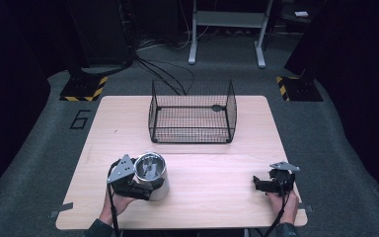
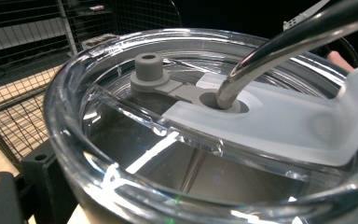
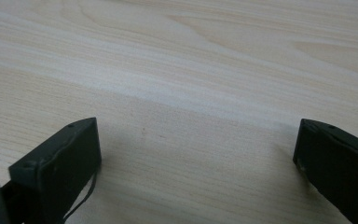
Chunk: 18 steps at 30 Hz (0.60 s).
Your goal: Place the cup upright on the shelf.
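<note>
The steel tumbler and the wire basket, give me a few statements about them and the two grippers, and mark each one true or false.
1. The steel tumbler stands upright on the table. True.
2. The tumbler sits inside the wire basket. False: it stands on the table in front of the basket, nearer the person.
3. The right gripper has its jaws apart over bare wood. True.
4. The tumbler's clear lid has a metal straw through it. True.
5. The right gripper holds the tumbler. False: the left gripper is at the tumbler; the right holds nothing.
</note>
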Motion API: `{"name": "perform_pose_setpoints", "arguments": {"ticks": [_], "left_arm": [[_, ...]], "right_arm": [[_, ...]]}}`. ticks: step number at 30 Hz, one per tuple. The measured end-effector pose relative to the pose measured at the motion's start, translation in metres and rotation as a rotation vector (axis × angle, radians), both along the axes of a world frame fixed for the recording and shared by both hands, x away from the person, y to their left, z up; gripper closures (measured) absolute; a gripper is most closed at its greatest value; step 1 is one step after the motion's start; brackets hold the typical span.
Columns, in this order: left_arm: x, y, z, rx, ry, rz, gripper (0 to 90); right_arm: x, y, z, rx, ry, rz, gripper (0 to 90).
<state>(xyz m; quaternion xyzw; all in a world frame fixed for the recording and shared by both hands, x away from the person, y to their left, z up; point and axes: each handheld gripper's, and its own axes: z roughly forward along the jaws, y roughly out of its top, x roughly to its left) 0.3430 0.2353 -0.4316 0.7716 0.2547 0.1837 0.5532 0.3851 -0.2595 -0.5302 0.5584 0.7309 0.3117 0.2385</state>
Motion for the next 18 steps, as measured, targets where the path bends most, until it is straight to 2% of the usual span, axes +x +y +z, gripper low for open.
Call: {"name": "perform_pose_setpoints", "arguments": {"ticks": [18], "left_arm": [[0.02,0.001,0.02,-0.012,-0.008,0.034,3.8]], "right_arm": [[0.0,0.0,0.0,0.0,0.001,0.0,0.2]]}}
